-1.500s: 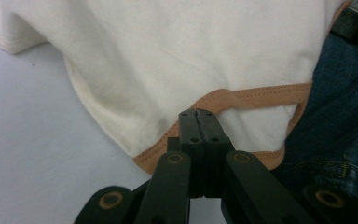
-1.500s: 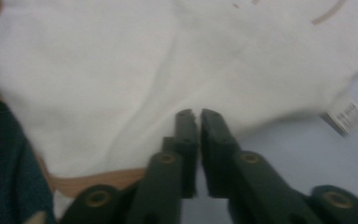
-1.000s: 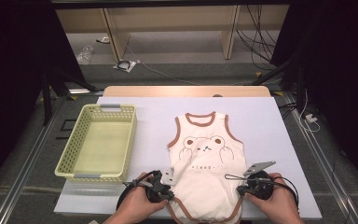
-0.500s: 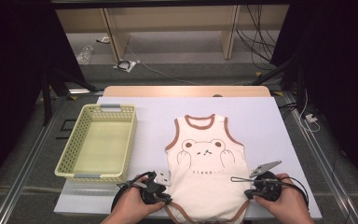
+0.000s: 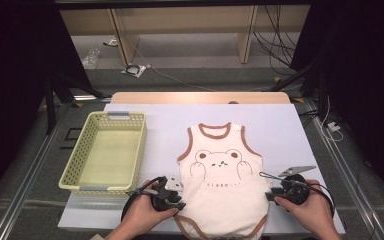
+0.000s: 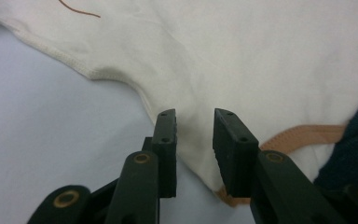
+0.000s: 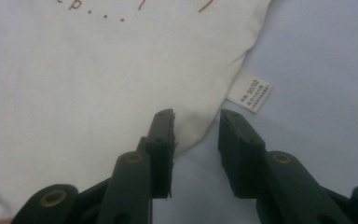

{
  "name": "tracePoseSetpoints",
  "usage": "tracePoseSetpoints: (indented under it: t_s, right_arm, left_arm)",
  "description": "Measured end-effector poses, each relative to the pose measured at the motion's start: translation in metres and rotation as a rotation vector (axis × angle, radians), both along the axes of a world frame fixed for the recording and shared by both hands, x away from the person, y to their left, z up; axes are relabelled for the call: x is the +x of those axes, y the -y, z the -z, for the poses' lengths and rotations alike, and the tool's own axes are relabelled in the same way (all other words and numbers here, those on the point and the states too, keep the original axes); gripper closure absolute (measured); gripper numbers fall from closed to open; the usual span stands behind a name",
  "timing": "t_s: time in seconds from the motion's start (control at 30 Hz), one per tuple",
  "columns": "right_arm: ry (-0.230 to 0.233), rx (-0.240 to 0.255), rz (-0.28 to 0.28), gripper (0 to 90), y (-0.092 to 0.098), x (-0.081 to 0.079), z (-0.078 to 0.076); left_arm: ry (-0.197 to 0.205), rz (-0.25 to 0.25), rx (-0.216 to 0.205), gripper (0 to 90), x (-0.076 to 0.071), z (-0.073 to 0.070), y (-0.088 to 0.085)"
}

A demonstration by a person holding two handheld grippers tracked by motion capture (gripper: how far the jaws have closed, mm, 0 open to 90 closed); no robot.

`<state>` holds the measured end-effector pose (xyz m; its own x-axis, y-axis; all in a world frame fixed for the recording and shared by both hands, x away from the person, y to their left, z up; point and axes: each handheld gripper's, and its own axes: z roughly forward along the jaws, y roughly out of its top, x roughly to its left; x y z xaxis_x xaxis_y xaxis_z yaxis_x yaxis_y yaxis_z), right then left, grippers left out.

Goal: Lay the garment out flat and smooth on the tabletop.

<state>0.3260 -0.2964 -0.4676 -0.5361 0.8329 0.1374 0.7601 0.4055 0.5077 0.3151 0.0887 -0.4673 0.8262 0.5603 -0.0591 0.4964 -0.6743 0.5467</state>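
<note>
While both grippers are letting go of the bodysuit [image 5: 223,192], lying flat on the table [image 5: 285,125] right of the basket [image 5: 107,150], each should be backing off level, dragging nothing. Left gripper [image 6: 193,119] and right gripper [image 7: 196,119] have just been opening, jaws apart over soft cream cotton with tan trim.

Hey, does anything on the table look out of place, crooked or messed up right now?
Nothing stands out. The cream bodysuit lies flat and face up on the table, the yellow basket sits upright beside it.
</note>
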Motion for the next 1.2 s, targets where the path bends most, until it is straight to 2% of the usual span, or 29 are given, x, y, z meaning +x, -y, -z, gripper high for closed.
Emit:
tracePoseSetpoints:
  t_s: [0.03, 0.07, 0.1, 0.13, 0.17, 0.2, 0.27, 0.43, 0.5, 0.53, 0.57, 0.6, 0.63, 0.67, 0.7, 0.77, 0.8, 0.83, 0.87, 0.93, 1.03, 1.2]
  right_arm:
    - [0.006, 0.0, 0.006, 69.7, -0.001, 0.001, 0.0]
    - [0.008, 0.011, 0.0, 76.2, -0.002, 0.0, -0.001]
    - [-0.003, 0.02, -0.006, 78.1, -0.004, 0.0, 0.0]
    - [0.003, 0.007, -0.01, 82.0, -0.007, -0.002, 0.0]
    - [0.017, -0.028, -0.017, 85.1, -0.009, -0.003, 0.0]
    - [0.008, -0.043, -0.025, 89.2, -0.01, -0.004, -0.002]
    - [-0.003, -0.037, -0.012, 89.9, -0.009, -0.005, -0.004]
    - [-0.032, -0.079, -0.019, 89.8, -0.009, -0.011, -0.008]
    - [-0.026, -0.092, -0.024, 88.7, -0.01, -0.012, -0.008]
    - [-0.021, -0.083, -0.02, 85.3, -0.01, -0.012, -0.008]
    - [-0.008, -0.079, -0.026, 80.8, -0.01, -0.012, -0.008]
    - [0.024, -0.072, -0.03, 76.8, -0.009, -0.011, -0.008]
    - [0.057, -0.058, -0.032, 74.2, -0.009, -0.01, -0.009]
    - [0.069, -0.04, -0.022, 71.2, -0.008, -0.01, -0.009]
    - [0.111, -0.01, -0.023, 67.3, -0.007, -0.009, -0.009]
    - [0.197, 0.063, -0.024, 59.7, -0.005, -0.005, -0.009]
    - [0.231, 0.084, -0.032, 56.9, -0.005, -0.003, -0.008]
    - [0.281, 0.102, -0.046, 53.1, -0.005, 0.001, -0.007]
    - [0.294, 0.115, -0.044, 48.8, -0.005, 0.003, -0.007]
    - [0.319, 0.149, -0.047, 45.7, -0.006, 0.01, -0.005]
    - [0.316, 0.195, -0.032, 42.3, -0.006, 0.019, -0.001]
    - [0.377, 0.168, 0.015, 28.0, -0.01, 0.028, -0.004]
  left_arm:
    - [0.007, 0.002, 0.01, 69.8, 0.001, 0.002, 0.001]
    - [0.012, 0.004, 0.017, 69.9, 0.001, 0.003, 0.002]
    - [0.013, 0.007, 0.026, 70.3, 0.001, 0.005, 0.003]
    - [0.019, 0.01, 0.036, 71.1, 0.001, 0.006, 0.004]
    - [0.028, 0.007, 0.039, 72.5, 0.0, 0.006, 0.004]
    - [0.031, 0.011, 0.046, 74.0, 0.0, 0.006, 0.004]
    - [0.035, 0.009, 0.057, 76.4, 0.0, 0.006, 0.003]
    - [0.034, 0.006, 0.059, 77.2, 0.0, 0.006, 0.002]
    - [0.032, 0.006, 0.056, 77.2, 0.0, 0.005, 0.001]
    - [0.029, 0.004, 0.051, 77.1, 0.0, 0.006, 0.001]
    - [0.028, 0.003, 0.047, 76.7, 0.001, 0.006, 0.0]
    - [0.029, 0.001, 0.04, 76.1, 0.001, 0.006, -0.001]
    - [0.031, -0.005, 0.03, 75.4, 0.001, 0.006, -0.002]
    - [0.04, -0.005, 0.011, 74.2, 0.002, 0.005, -0.003]
    - [0.051, -0.008, -0.015, 71.9, 0.003, 0.005, -0.005]
    - [0.085, -0.003, -0.092, 64.1, 0.005, 0.003, -0.008]
    - [0.114, -0.001, -0.136, 59.6, 0.006, 0.003, -0.01]
    - [0.132, 0.001, -0.16, 54.7, 0.007, 0.002, -0.011]
    - [0.155, -0.006, -0.19, 49.7, 0.008, 0.002, -0.012]
    - [0.177, -0.028, -0.227, 40.5, 0.01, 0.002, -0.014]
    - [0.206, -0.059, -0.246, 31.4, 0.012, 0.004, -0.019]
    - [0.21, -0.11, -0.297, 17.4, 0.019, 0.005, -0.027]
